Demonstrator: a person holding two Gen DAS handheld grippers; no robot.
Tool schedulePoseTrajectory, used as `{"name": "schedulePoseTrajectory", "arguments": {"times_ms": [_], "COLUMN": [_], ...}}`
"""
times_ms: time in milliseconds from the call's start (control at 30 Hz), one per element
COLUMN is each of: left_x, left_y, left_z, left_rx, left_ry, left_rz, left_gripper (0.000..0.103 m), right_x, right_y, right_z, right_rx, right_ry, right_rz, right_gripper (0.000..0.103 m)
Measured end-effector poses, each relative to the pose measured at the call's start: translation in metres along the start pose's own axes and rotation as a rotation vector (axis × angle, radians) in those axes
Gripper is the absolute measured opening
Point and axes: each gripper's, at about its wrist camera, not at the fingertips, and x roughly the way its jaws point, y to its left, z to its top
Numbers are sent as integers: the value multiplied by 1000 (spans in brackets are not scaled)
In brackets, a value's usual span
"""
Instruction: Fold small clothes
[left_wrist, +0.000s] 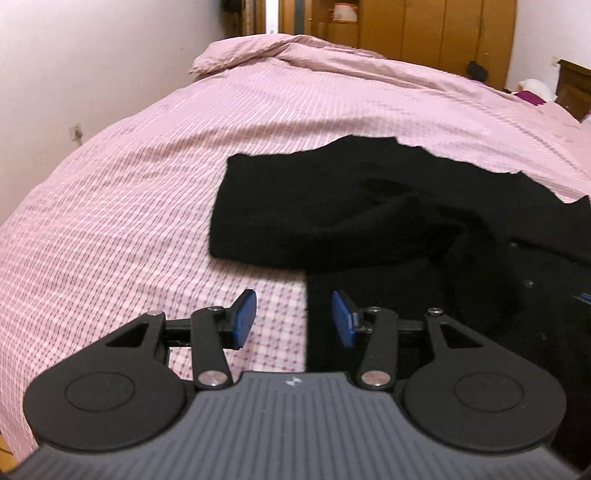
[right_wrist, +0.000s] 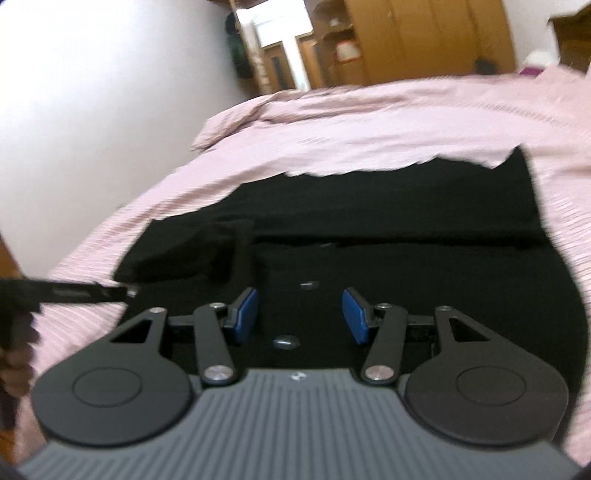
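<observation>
Both my left gripper (left_wrist: 294, 319) and right gripper (right_wrist: 299, 315) gape empty; the soft, limp black knit garment (left_wrist: 332, 214) at frame centre should pinch easily along its lower hem.

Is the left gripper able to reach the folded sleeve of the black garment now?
Probably yes. The left gripper is open and empty, and the folded sleeve lies just ahead on the pink checked bedcover. Nothing lies between them.

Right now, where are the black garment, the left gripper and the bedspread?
Black garment (left_wrist: 332, 206): left wrist view, on its folded-over upper part.
Left gripper (left_wrist: 293, 317): left wrist view, midway between its blue pads.
Bedspread (left_wrist: 129, 192): left wrist view, on bare pink checked fabric.
</observation>
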Motion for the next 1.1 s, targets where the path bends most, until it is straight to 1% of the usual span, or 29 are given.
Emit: {"name": "schedulePoseTrajectory", "arguments": {"times_ms": [100, 200, 233, 300, 400, 433, 467, 500, 533, 567, 633, 700, 833, 933, 1000, 1100], "left_x": [5, 9, 11, 14, 22, 24, 26, 27, 29, 30, 34, 39, 52, 58, 62, 67], "left_y": [3, 9, 11, 15, 18, 18, 17, 17, 16, 14, 12, 8, 0, -5, -7, -6], "left_z": [-4, -7, -7, -7, -4, -3, -2, -1, 0, 1, 4, 7, 13, 15, 16, 21], "left_rx": [-15, -45, -60, -88, -123, -132, -136, -136, -134, -132, -129, -121, -102, -75, -68, -69], "left_ry": [3, 15, 15, 9, 8, 5, 2, -4, -11, -19, -37, -51, -65, -79, -84, -95], "left_rz": [13, -17, -26, -38, -69, -76, -79, -79, -76, -73, -69, -71, -72, -44, -9, 27], "left_gripper": [52, 52, 52, 52, 52, 52, 52, 52, 52, 52, 52, 52, 52, 52, 52, 52], "right_x": [19, 36, 40, 49, 63, 67, 71, 75, 79, 81, 79, 78, 71, 62, 55, 42], "right_y": [4, 10, 12, 17, 26, 29, 31, 33, 34, 35, 39, 47, 62, 69, 70, 68], "right_z": [3, 3, 3, 3, 4, 6, 7, 12, 17, 24, 42, 67, 126, 170, 195, 224], "right_rx": [32, 67, 85, 105, 83, 75, 68, 60, 55, 49, 2, -48, -112, -145, -148, -147], "right_ry": [50, 85, 91, 98, 114, 117, 119, 130, 139, 136, 114, 87, 26, -26, -56, -95], "right_rz": [53, 65, 72, 96, 118, 122, 124, 126, 125, 126, 138, 157, 199, 212, 213, 202], "right_gripper": [53, 53, 56, 56, 54, 49, 29, 18, 9, 8, 8, 8, 8, 7, 7, 7]}}
